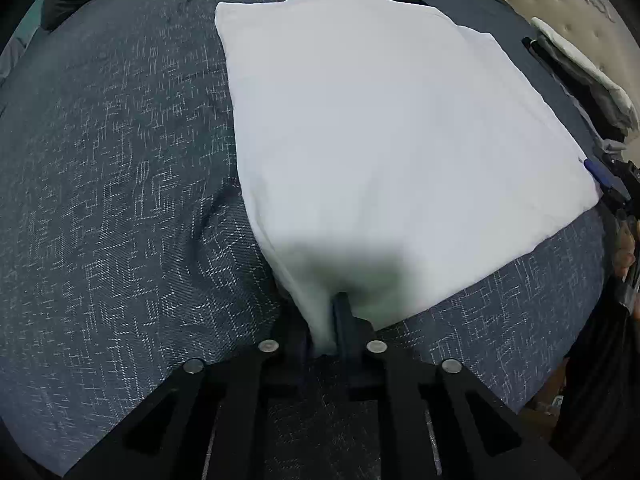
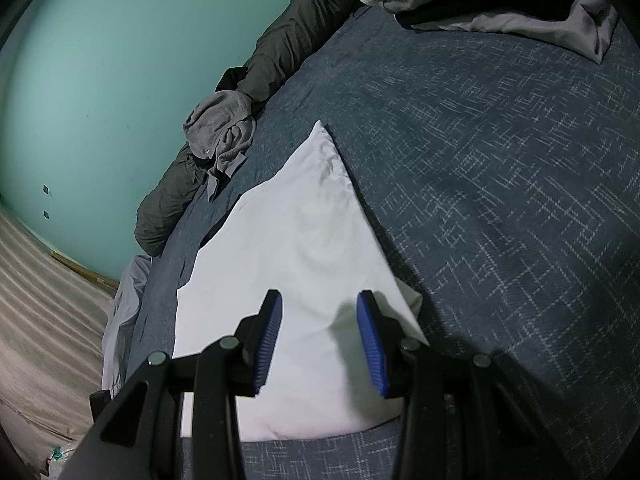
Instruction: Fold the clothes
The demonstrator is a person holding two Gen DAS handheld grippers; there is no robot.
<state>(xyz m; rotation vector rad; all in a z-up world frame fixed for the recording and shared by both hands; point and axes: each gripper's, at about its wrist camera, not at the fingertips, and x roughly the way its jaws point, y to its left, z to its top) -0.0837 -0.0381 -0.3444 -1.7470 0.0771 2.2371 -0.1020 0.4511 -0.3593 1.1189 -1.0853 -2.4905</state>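
Both views are dim and cool-toned, with soft indoor light and no glare. The white cloth [image 1: 380, 128] is the brightest surface and nearly washes out at its middle, losing fold detail. At the cloth's near corner, the left gripper [image 1: 324, 320] casts a soft grey-green shadow. In the right wrist view, the right gripper [image 2: 320, 340] throws a short shadow on the cloth. Fisheye distortion bows the dark bedspread [image 1: 120, 160] and blackens the corners. The nearest gripper parts look slightly soft.
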